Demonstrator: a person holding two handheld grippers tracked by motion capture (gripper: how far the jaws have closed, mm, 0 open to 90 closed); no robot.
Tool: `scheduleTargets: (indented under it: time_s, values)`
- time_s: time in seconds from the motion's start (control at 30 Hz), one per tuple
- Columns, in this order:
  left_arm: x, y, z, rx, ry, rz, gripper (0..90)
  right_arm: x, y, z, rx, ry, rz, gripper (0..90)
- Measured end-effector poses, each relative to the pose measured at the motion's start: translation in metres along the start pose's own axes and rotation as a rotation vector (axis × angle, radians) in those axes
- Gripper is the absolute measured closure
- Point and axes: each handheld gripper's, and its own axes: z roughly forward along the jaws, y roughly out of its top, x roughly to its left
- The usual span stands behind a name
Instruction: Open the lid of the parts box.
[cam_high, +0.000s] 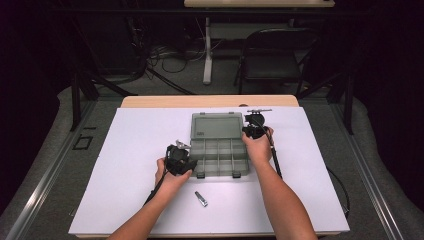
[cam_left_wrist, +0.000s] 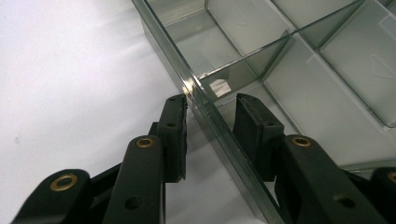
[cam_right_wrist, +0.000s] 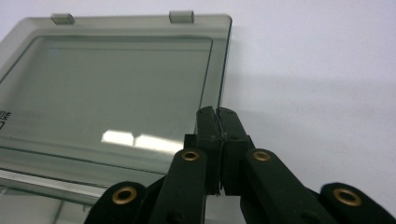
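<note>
Right now I'm steadying the open box (cam_high: 220, 152) at table centre: my left claw (cam_left_wrist: 208, 109) straddles its 9 o'clock wall, jaws narrow, though I can't tell if the pads press. My right claw (cam_right_wrist: 217, 116) is pinched shut – empty – at the lid (cam_right_wrist: 116, 88)'s 3 o'clock edge. Next, I judge, comes fetching the bolt (cam_high: 201, 198) at 6 o'clock, which the high view gives me.

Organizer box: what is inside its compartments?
The compartments of the box that show look empty: clear dividers and bare floors in the left gripper view. The right hand covers its right edge in the high view, so anything there is hidden. A bolt lies outside on the table.
</note>
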Motion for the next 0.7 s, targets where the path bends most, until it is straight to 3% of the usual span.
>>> scheduleTargets:
  time_s: [0.57, 0.7]
  values:
    - [-0.0006, -0.0004, 0.0000, -0.003, 0.002, -0.005, 64.2, 0.0003, -0.0015, 0.0013, 0.002, -0.005, 0.002, 89.2]
    - [-0.0016, -0.0006, -0.0001, -0.004, 0.011, -0.004, 64.2, 0.0011, -0.0018, 0.0003, -0.011, 0.007, -0.012, 77.2]
